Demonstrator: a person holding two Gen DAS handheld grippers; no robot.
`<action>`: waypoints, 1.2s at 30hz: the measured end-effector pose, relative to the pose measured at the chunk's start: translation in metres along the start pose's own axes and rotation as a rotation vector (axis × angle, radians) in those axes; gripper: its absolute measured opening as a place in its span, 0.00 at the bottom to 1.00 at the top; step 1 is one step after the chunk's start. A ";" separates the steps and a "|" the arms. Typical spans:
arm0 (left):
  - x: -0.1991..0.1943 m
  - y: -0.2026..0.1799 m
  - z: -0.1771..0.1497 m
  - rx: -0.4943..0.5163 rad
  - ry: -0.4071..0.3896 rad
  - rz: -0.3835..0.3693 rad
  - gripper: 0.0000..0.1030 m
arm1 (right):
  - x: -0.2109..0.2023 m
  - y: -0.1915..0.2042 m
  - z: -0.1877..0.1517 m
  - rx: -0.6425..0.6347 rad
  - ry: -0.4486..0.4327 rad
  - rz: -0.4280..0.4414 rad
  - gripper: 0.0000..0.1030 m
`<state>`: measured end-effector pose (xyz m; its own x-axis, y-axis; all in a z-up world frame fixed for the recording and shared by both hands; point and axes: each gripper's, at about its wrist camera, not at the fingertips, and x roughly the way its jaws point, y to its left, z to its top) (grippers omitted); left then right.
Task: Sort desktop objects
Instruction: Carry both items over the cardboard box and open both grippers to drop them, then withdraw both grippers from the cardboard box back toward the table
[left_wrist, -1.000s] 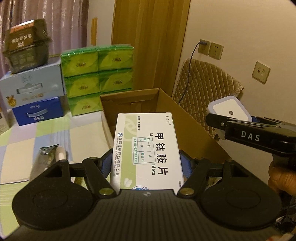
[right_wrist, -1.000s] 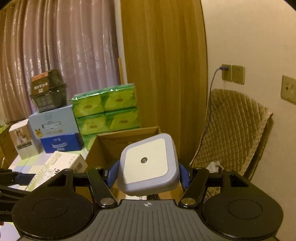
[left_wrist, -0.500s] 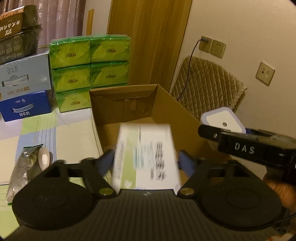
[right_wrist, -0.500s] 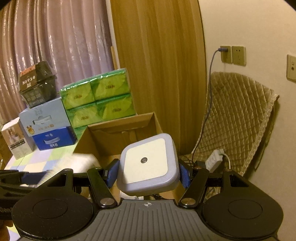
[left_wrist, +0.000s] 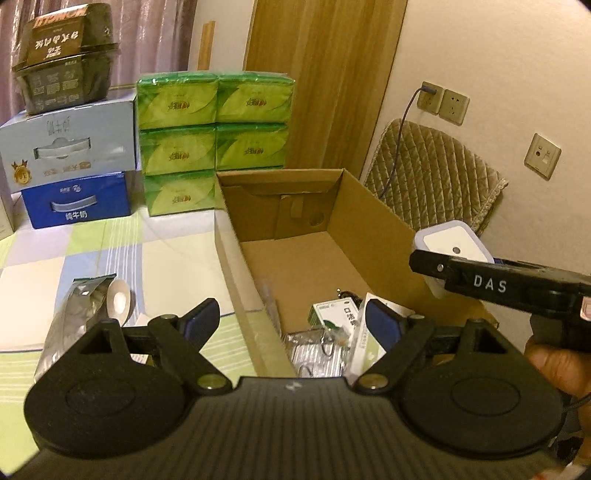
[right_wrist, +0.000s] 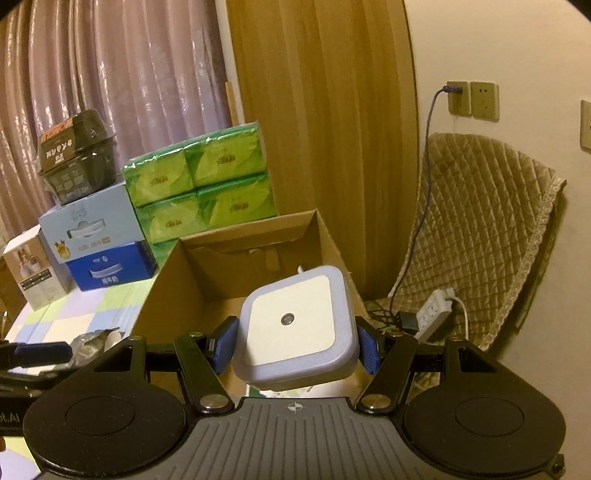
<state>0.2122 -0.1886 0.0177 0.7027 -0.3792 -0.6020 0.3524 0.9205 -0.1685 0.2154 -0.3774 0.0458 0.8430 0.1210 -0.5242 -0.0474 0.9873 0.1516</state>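
Left wrist view: the left gripper (left_wrist: 291, 321) has its jaws spread wide with nothing between them, poised over the near end of the open carton (left_wrist: 373, 218). Inside the carton, at the near end, lie a white-and-green medicine box (left_wrist: 364, 343), a smaller green-labelled box (left_wrist: 332, 312) and a foil blister pack (left_wrist: 314, 349). On the checked tablecloth (left_wrist: 177, 258), left of the carton, lies a silver pouch (left_wrist: 74, 314). At the far side stand green tissue packs (left_wrist: 210, 136) and stacked blue boxes (left_wrist: 70, 166).

Right wrist view: the right gripper (right_wrist: 295, 350) grips a square night light (right_wrist: 297, 325) between its blue pads (right_wrist: 225, 345), above the carton's near right part. In the left view the night light (left_wrist: 452, 249) sits at the carton's right wall.
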 end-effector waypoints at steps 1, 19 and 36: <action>-0.001 0.002 -0.001 -0.002 0.002 0.001 0.81 | 0.001 0.001 0.000 0.001 0.002 0.004 0.61; -0.020 0.027 -0.017 -0.044 0.037 0.034 0.81 | -0.009 0.028 -0.003 -0.030 -0.008 0.025 0.84; -0.062 0.050 -0.039 -0.067 0.035 0.080 0.84 | -0.045 0.051 -0.018 -0.023 0.004 0.050 0.91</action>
<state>0.1626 -0.1150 0.0162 0.7046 -0.3022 -0.6420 0.2537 0.9523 -0.1698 0.1661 -0.3302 0.0622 0.8371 0.1708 -0.5198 -0.1021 0.9821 0.1584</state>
